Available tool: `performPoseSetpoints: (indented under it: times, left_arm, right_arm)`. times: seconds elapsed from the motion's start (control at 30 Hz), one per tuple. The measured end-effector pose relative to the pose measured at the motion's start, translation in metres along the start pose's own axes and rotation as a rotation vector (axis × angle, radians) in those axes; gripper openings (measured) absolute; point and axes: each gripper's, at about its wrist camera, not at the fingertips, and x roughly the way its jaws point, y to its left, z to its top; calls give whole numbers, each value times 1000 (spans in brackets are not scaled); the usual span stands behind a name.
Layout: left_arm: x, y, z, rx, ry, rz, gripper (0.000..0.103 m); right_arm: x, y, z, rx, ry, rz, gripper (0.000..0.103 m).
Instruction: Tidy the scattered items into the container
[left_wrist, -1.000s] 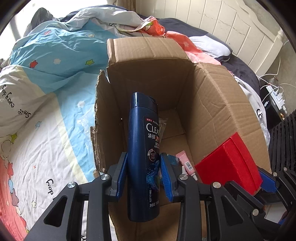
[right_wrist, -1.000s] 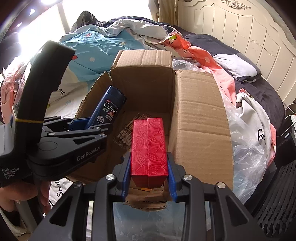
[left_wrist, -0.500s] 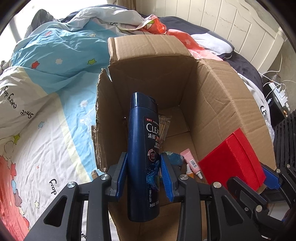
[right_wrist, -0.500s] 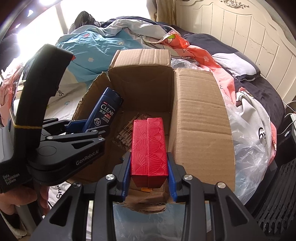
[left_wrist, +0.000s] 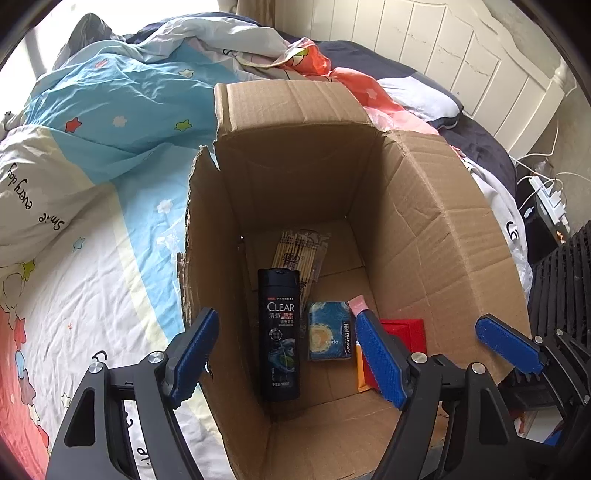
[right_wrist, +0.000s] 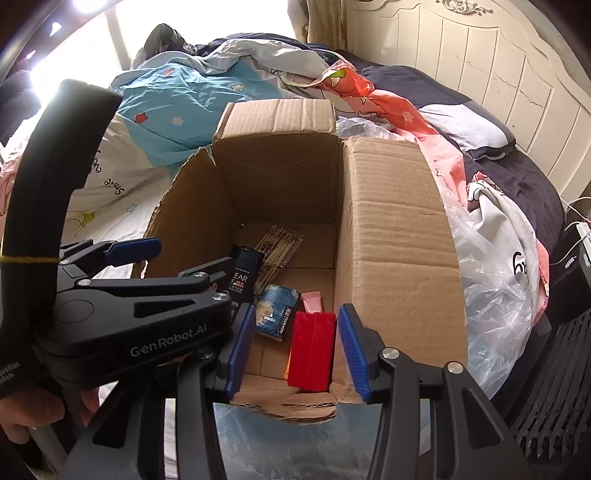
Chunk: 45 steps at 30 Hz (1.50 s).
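Since the earlier frames, both held items have been released. The dark blue plastic shampoo bottle (left_wrist: 279, 334) is now laid flat on the floor of the open brown cardboard box (left_wrist: 436, 236), below the left gripper (left_wrist: 286, 360), whose jaws are spread wide and empty. A blue printed tissue pack (left_wrist: 328, 330) lies just beside the bottle. Further right, the red rectangular box (right_wrist: 312, 350) is seen dropped inside the carton, between the parted fingers of the right gripper (right_wrist: 295, 350).

pink tube (left_wrist: 359, 305) half behind claw
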Motion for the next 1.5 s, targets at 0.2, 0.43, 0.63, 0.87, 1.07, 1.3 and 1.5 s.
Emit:
performPoseSetpoints:
  times: [0.2,0.43,0.63,0.87,1.07,1.3,1.5]
  left_arm:
    - [-9,4,-1,-17,-10,-3,80]
    - [-31,22,-4,-50,-77,61,99]
    - [-42,37,-13,-77,-78,78,100]
    - [-49,52,-23,-112,-35,40,103]
    - [-53,47,-34,-59,-2,58,103]
    - [-69,59,-46,-74,-31,103,103]
    - [-81,78,-59,-104,-38,126,103]
  right_arm:
    - [-7,-4,1,27,-28,-13,65]
    - [-14,-2,2,42,-52,-5,77]
    - [-20,9,1,36,-64,4,78]
    - [-28,17,-2,21,-70,-5,78]
    - [-35,20,-5,17,-76,-15,78]
    - [-45,33,-9,0,-88,-10,78]
    - [-49,47,-13,-22,-89,2,78]
